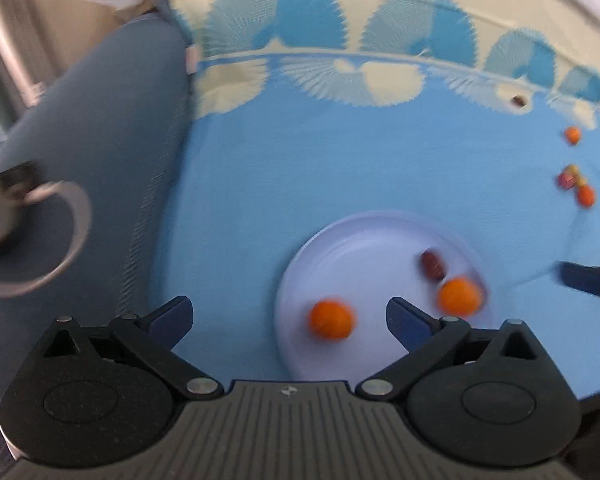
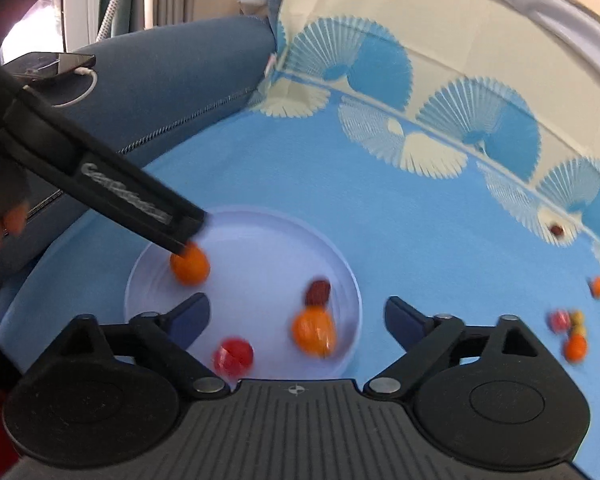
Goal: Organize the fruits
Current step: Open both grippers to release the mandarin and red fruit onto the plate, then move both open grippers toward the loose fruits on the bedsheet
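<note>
Lying between left hand-held gripper (image 1: pixel 288 316) jaws | orange (image 1: pixel 331 319) | plate (image 1: pixel 340 248)

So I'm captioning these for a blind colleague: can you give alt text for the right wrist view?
The open right gripper hovers over a pale plate holding two orange fruits, a red one and a dark one. The left gripper reaches in by the far orange. More small fruits lie on the blue cloth to the right.

Blue cloth (image 2: pixel 400 240) with cream fan-print border, dark blue upholstered seat (image 2: pixel 172 88) beside it — daylight behind, upper left
</note>
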Action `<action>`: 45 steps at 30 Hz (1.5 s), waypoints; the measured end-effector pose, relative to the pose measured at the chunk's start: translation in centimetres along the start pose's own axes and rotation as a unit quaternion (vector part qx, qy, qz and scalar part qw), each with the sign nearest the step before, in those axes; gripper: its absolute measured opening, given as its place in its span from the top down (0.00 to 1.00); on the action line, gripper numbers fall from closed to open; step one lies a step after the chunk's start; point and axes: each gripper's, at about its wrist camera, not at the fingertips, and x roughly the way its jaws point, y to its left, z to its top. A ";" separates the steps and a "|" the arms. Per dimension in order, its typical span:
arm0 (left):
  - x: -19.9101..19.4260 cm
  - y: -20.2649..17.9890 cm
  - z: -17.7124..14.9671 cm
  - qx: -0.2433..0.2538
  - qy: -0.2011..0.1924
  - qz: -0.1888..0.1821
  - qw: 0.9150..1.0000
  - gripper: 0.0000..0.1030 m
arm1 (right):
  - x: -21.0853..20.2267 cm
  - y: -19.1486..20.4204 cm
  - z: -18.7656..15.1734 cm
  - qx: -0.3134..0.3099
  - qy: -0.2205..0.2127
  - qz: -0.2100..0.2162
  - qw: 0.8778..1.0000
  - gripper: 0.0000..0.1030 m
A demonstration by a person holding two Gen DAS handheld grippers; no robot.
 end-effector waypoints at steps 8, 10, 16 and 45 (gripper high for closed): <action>-4.6 0.9 -6.3 -0.055 0.049 0.011 0.997 0.00 | -5.7 1.8 -4.0 0.033 0.022 -0.001 0.999 0.01; -5.6 0.6 -7.2 -0.048 0.055 0.008 0.997 0.00 | -6.8 2.1 -3.8 0.029 0.005 -0.009 1.000 0.01; -9.0 -0.3 -8.3 -0.040 0.020 0.016 0.999 0.00 | -10.0 2.0 -4.7 0.029 -0.034 -0.026 0.999 0.01; -12.2 -2.6 -8.7 -0.011 -0.017 0.017 1.000 0.00 | -13.1 2.0 -5.6 0.033 -0.076 -0.037 0.996 0.01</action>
